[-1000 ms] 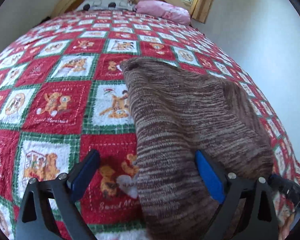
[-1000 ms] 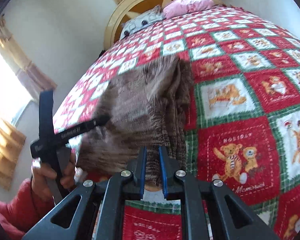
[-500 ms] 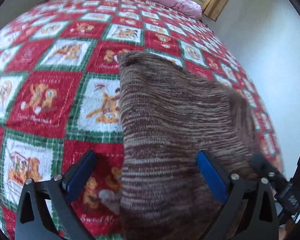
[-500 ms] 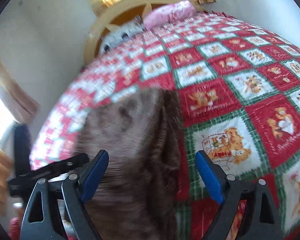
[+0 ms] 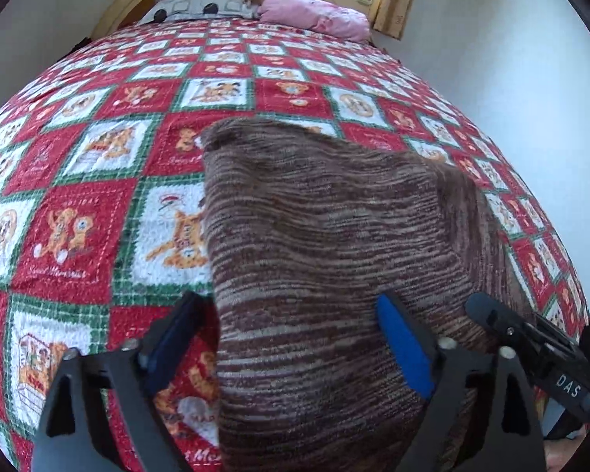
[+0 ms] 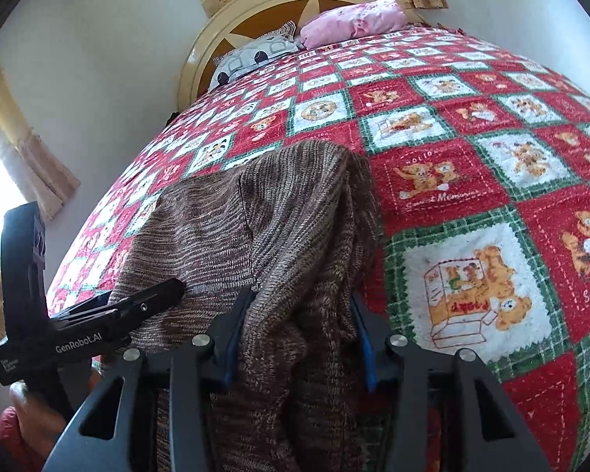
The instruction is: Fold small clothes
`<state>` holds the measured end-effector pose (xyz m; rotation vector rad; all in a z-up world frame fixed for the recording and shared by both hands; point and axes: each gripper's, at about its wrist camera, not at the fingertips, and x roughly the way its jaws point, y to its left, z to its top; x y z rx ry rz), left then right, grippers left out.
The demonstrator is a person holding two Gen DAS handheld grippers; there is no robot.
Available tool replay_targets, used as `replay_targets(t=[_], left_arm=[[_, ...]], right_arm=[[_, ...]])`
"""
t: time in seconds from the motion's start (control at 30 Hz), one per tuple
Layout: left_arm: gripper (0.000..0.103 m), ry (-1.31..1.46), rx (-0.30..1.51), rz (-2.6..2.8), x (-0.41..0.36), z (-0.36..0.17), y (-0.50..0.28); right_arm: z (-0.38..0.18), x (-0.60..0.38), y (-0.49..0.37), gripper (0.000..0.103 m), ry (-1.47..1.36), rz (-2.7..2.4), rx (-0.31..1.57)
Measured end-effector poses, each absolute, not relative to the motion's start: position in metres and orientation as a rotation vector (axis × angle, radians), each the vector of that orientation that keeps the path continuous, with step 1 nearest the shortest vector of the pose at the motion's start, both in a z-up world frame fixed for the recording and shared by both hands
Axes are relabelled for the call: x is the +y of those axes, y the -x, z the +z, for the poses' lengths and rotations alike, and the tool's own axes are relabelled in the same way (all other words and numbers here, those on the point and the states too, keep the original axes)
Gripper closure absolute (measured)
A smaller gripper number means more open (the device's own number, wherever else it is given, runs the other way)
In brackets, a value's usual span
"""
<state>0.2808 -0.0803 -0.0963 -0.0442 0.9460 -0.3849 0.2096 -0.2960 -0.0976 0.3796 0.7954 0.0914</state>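
so, biggest first: bed (image 5: 98, 126) fills most of both views, covered w/ a red, green & white bear-patch quilt (image 6: 472, 181); cream arched headboard (image 6: 263, 4) at top centre, grey patterned pillow (image 5: 204, 4) & pink pillow (image 5: 314, 13) along it. curtains (image 6: 27, 133) down the left edge of the right wrist view.

brown striped knit garment (image 5: 314, 236) lies on the quilt, centre to lower centre in both views, near end running off the bottom of the frame twd the cameras; one side doubled over in a thick fold on its right in the right wrist view.

left hand-held gripper (image 5: 295, 338), bottom of its own view: jaws wide, garment edge between them, blue pads not pressing it; they've just narrowed a bit.

right hand-held gripper (image 6: 299, 338), bottom centre of its view: jaws abt half way, just been closing, bunched knit between them & the pads look to be against the cloth.
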Motion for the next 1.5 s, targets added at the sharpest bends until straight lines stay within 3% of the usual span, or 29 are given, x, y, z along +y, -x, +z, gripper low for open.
replay_targets(t=[0.03,0.07,0.3,0.4,0.57,0.67,0.8,1.0,1.1,1.17,1.23,1.3,1.33,1.5], left_arm=[[0.020,0.044,0.939,-0.388,-0.081,-0.096,-0.280],[0.033,0.054,0.935,-0.408,-0.081,-0.095,-0.279],[0.036,0.100,0.942,-0.423,-0.081,-0.097,-0.282],[0.046,0.095,0.931,-0.407,-0.081,-0.095,-0.279],[0.071,0.065,0.924,-0.366,-0.085,-0.086,-0.274],[0.076,-0.001,0.909,-0.348,-0.092,-0.077,-0.268],[0.077,-0.029,0.897,-0.348,-0.088,-0.061,-0.256],[0.076,0.071,1.050,-0.406,-0.056,-0.063,-0.241],[0.063,0.129,1.085,-0.433,-0.040,-0.073,-0.235],[0.045,0.159,1.084,-0.424,-0.035,-0.079,-0.237],[0.036,0.210,1.103,-0.423,-0.030,-0.086,-0.243],[0.035,0.261,1.101,-0.443,-0.026,-0.090,-0.249],[0.035,0.270,1.096,-0.455,-0.027,-0.089,-0.254],[0.035,0.335,1.113,-0.489,-0.029,-0.093,-0.271]], right_arm=[[-0.099,-0.297,-0.210,0.054,-0.390,0.094,0.796],[-0.100,-0.298,-0.212,0.054,-0.397,0.098,0.795],[-0.103,-0.300,-0.213,0.052,-0.404,0.100,0.799],[-0.104,-0.299,-0.213,0.052,-0.397,0.096,0.802],[-0.096,-0.283,-0.213,0.064,-0.292,0.063,0.799],[-0.090,-0.274,-0.209,0.069,-0.230,0.040,0.785],[-0.074,-0.271,-0.197,0.073,-0.275,0.028,0.752],[-0.059,-0.266,-0.165,0.073,-0.450,0.116,0.774],[-0.063,-0.259,-0.147,0.073,-0.460,0.133,0.810],[-0.066,-0.254,-0.143,0.069,-0.406,0.111,0.812],[-0.068,-0.255,-0.145,0.053,-0.381,0.087,0.812],[-0.069,-0.262,-0.150,0.037,-0.405,0.062,0.813],[-0.070,-0.269,-0.154,0.034,-0.434,0.057,0.809],[-0.081,-0.301,-0.191,0.034,-0.613,0.122,0.870]])
